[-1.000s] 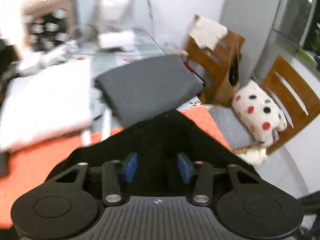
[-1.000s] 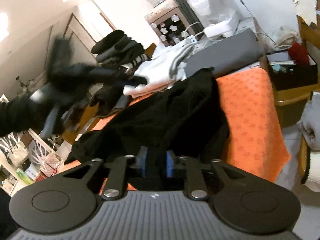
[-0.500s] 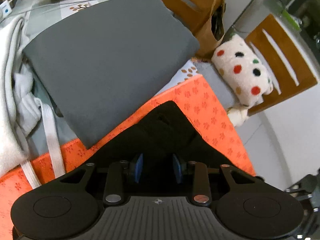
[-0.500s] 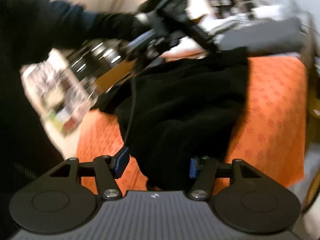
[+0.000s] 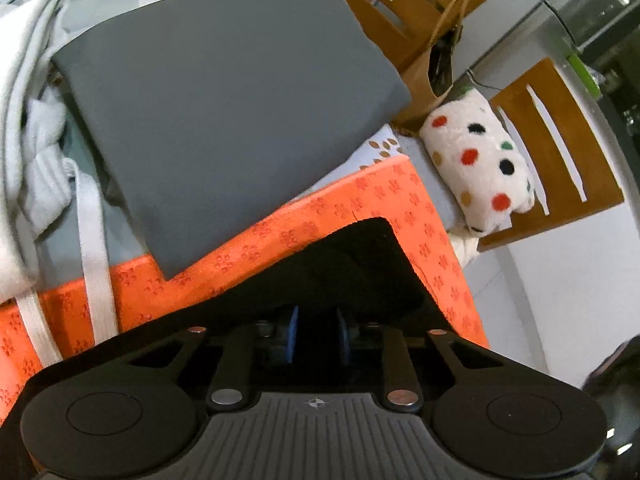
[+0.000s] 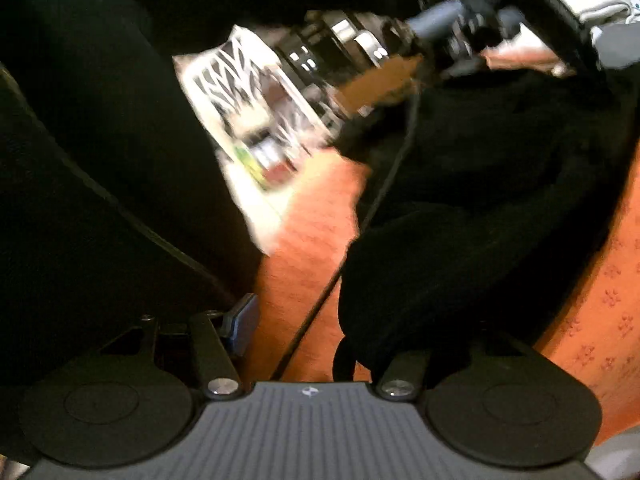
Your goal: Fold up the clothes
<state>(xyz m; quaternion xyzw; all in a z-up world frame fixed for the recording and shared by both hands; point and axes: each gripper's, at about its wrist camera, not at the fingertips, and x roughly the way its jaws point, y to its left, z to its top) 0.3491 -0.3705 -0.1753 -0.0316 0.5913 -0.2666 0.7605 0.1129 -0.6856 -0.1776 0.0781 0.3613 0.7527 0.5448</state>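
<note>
A black garment [image 5: 360, 264] lies bunched on the orange cloth [image 5: 280, 236] that covers the table. My left gripper [image 5: 318, 334] points steeply down at a corner of it. Its jaws are closing, with a fold of the black fabric between the blue pads [image 5: 294, 332]. In the right wrist view the same black garment [image 6: 480, 200] spreads over the orange cloth [image 6: 600, 300]. My right gripper [image 6: 320, 332] stands open. Its left pad [image 6: 244, 322] is bare. The garment's edge drapes over its right finger and hides that pad.
A folded grey cloth [image 5: 224, 92] lies behind the black garment, with white clothes [image 5: 28, 120] and a white strap [image 5: 94, 240] at the left. A spotted cushion [image 5: 476, 160] rests on a wooden chair [image 5: 560, 152] past the table's right edge. A black cable [image 6: 384, 184] crosses the cloth.
My left gripper has dropped toward the table and tipped downward, its jaws narrowing on the black fabric. My right gripper has let go of the garment, opened wide and swung left.
</note>
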